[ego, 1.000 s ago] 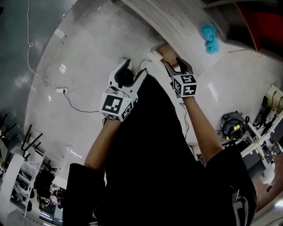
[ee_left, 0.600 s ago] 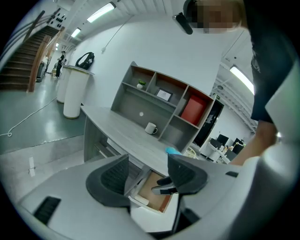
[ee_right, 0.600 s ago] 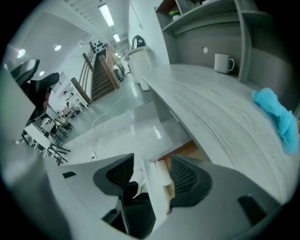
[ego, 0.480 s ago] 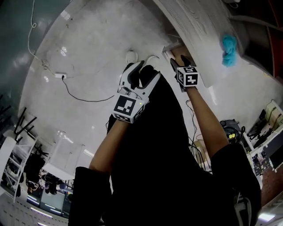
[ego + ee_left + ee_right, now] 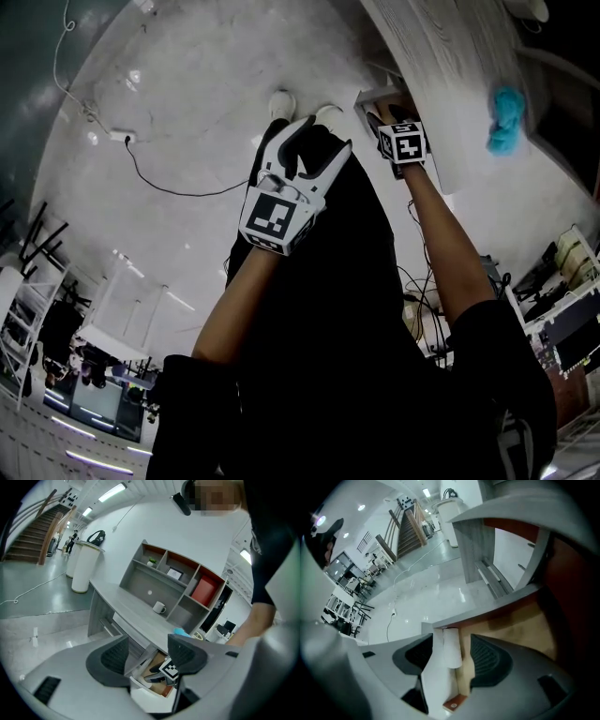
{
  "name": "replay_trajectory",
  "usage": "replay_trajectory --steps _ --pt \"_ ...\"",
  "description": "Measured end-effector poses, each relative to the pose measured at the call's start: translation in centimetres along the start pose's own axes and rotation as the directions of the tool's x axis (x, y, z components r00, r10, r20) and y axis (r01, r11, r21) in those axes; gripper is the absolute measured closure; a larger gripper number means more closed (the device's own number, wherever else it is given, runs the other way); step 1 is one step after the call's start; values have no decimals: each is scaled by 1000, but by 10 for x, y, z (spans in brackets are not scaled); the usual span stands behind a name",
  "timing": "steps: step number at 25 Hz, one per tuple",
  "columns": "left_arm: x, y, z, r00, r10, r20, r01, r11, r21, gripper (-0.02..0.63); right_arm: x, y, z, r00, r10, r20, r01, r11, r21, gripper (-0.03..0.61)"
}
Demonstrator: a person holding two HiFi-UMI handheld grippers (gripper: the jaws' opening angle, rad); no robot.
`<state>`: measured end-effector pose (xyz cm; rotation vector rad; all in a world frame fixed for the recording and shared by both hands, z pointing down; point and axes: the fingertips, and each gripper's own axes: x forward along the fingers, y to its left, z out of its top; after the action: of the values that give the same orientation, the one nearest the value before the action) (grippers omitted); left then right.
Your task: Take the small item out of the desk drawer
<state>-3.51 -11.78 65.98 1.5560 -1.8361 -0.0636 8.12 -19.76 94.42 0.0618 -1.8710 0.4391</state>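
The desk drawer (image 5: 373, 97) stands pulled out under the grey desk top (image 5: 441, 56). My right gripper (image 5: 387, 117) reaches into it, its marker cube (image 5: 169, 669) showing over the wooden drawer floor (image 5: 520, 630). In the right gripper view a small white cylinder (image 5: 451, 648) lies along the drawer's front wall, between the jaws of the right gripper (image 5: 452, 645). Those jaws are opening, and wood shows between the cylinder and the right pad (image 5: 485, 660). My left gripper (image 5: 302, 157) hangs open and empty over the person's dark legs, left of the drawer.
A blue cloth-like lump (image 5: 509, 117) and a white mug (image 5: 159, 607) sit on the desk top. A shelf unit (image 5: 178, 581) stands at the desk's back. A small brown block (image 5: 451, 704) lies near the jaws' base. A cable (image 5: 169, 187) runs over the pale floor.
Both grippers have moved toward the desk, the right one going deeper into the drawer. The left gripper has stayed open.
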Motion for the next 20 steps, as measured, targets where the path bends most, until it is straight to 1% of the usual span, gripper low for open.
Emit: replay_trajectory --steps 5,9,12,16,20 --pt "6 8 -10 999 35 -8 -35 999 -15 374 21 -3 -11 998 19 -54 -22 998 -63 331" --pt "10 11 -16 999 47 -15 -47 998 -33 374 35 0 -20 995 40 -95 -47 996 -76 333" --pt "14 11 -18 998 56 -14 -57 997 -50 374 42 -4 -30 990 28 -135 -42 994 -101 358" --pt "15 11 -19 997 74 -6 -74 995 -62 374 48 -10 -33 989 2 -150 -25 988 -150 389" --pt "12 15 -26 996 82 -23 -83 995 -62 374 46 -3 -34 985 -16 -174 -19 980 -196 394"
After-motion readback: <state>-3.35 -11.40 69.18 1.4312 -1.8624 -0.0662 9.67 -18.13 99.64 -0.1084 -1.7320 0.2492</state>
